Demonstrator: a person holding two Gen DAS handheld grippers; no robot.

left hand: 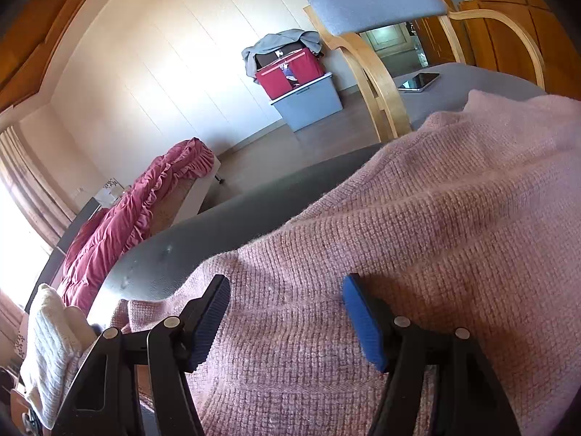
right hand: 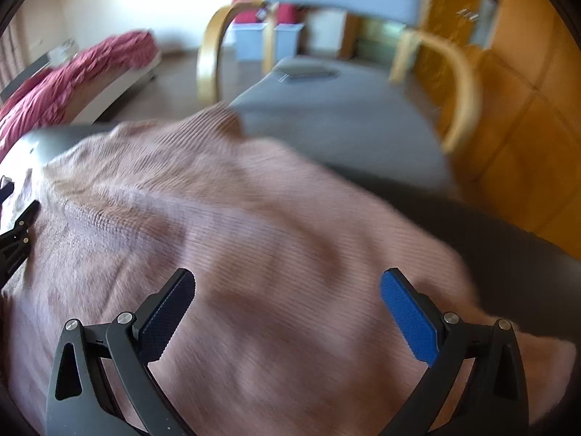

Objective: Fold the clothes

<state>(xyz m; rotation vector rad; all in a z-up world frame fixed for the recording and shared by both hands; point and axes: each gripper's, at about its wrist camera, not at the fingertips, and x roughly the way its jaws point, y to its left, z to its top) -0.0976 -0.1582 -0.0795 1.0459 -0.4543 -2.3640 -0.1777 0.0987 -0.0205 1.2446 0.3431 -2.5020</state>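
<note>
A pink knitted sweater (left hand: 417,225) lies spread over a grey table (left hand: 203,239). My left gripper (left hand: 287,290) hovers over the sweater's near left part, jaws wide apart, nothing between the blue pads. In the right wrist view the same sweater (right hand: 254,225) fills the middle, blurred by motion. My right gripper (right hand: 287,290) is open above it, empty. The left gripper's black frame (right hand: 16,232) shows at the left edge of that view, over the sweater's left side.
A chair with a grey back and bent wooden arms (left hand: 374,0) stands at the table's far side. A phone (left hand: 419,81) lies on the far table end. A cream knit garment (left hand: 51,348) hangs at the near left. A red blanket (left hand: 134,210) covers a bed; a red bag sits on a grey bin (left hand: 308,101).
</note>
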